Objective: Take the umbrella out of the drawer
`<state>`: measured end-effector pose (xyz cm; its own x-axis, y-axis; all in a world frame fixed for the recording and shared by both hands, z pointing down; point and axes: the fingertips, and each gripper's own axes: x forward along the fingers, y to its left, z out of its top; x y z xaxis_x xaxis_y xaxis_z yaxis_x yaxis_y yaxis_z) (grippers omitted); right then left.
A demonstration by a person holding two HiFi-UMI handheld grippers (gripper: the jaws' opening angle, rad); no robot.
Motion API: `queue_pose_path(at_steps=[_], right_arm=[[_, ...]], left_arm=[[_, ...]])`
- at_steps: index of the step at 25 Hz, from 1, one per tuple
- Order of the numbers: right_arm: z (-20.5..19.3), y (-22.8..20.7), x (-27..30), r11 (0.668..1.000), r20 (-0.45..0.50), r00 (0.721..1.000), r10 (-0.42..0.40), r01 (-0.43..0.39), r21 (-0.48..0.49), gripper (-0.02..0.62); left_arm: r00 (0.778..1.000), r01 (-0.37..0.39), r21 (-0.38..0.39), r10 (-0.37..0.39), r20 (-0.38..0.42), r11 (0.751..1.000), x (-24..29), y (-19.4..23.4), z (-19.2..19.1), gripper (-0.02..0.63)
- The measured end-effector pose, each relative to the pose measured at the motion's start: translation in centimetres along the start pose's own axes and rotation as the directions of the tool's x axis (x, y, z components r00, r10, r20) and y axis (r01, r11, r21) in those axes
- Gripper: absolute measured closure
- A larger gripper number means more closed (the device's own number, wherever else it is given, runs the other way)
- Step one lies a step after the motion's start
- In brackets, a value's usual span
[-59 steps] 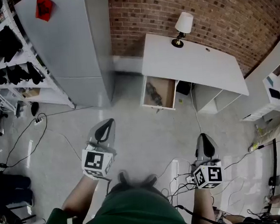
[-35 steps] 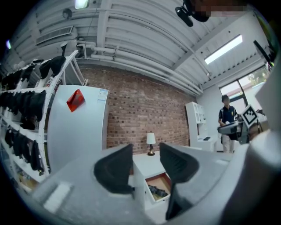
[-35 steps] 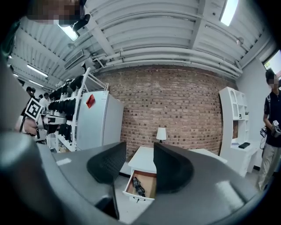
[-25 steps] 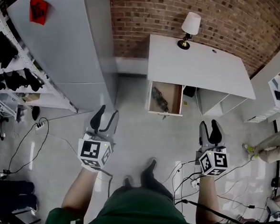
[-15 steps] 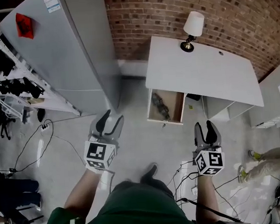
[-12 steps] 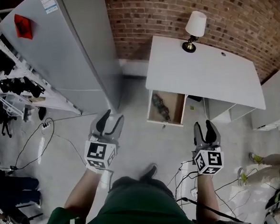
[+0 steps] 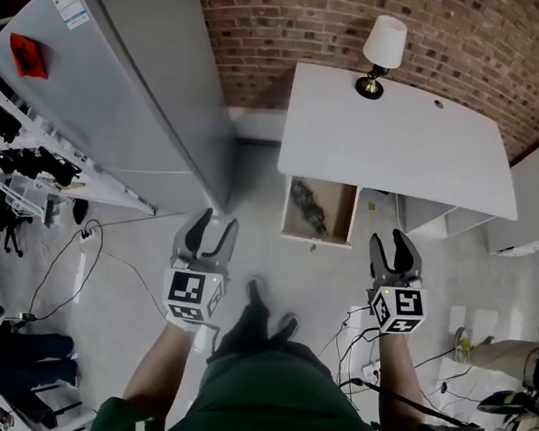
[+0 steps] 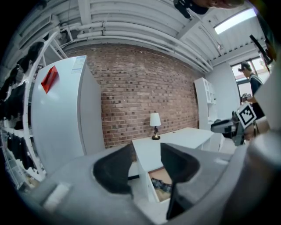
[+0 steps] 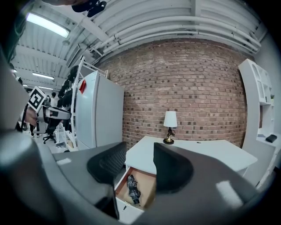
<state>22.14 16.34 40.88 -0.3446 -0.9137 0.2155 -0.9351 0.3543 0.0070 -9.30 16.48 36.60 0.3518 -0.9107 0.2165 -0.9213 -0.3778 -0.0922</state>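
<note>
You hold both arms stretched forward over the floor [image 7: 277,260], forearms roughly parallel. Each gripper points ahead toward the white worktop [image 7: 403,145] and tips only slightly downward. Your left gripper [image 7: 216,226] has its jaws apart with nothing between them. Your right gripper [image 7: 387,239] is likewise partly open and empty, its marker cube facing up at you. The umbrella [image 7: 308,207] lies folded inside the open drawer [image 7: 335,211] at the worktop's near left corner. It sits ahead of and between the two grippers, well apart from both.
</note>
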Motion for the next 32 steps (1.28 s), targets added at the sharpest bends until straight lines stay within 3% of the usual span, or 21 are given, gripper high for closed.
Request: queue_pose_path(at_steps=[9,15,22,32], right_arm=[[-2.2,-0.6,6.7,0.999,-0.079,0.997,-0.004,0.002,-0.034,0.417],[-5.4,0.3,12.8,0.998,-0.207,0.978,0.013,-0.025,-0.057,0.417],[-11.3,1.5,19.6,0.997,-0.36,0.932,0.037,-0.056,-0.044,0.417],[-19.8,2.8,24.9,0.989,-0.551,0.831,0.076,-0.135,-0.066,0.417]], left_arm=[[0.999,0.031,-0.023,-0.031,-0.033,0.999,7.5,3.5,-2.5,0.4],[0.993,0.063,-0.06,-0.068,-0.092,0.996,12.9,6.8,-5.1,0.4],[0.976,0.11,-0.08,-0.123,-0.18,0.991,17.6,9.8,-9.4,0.402],[0.951,0.142,-0.07,-0.156,-0.267,0.987,22.4,13.6,-13.9,0.4]])
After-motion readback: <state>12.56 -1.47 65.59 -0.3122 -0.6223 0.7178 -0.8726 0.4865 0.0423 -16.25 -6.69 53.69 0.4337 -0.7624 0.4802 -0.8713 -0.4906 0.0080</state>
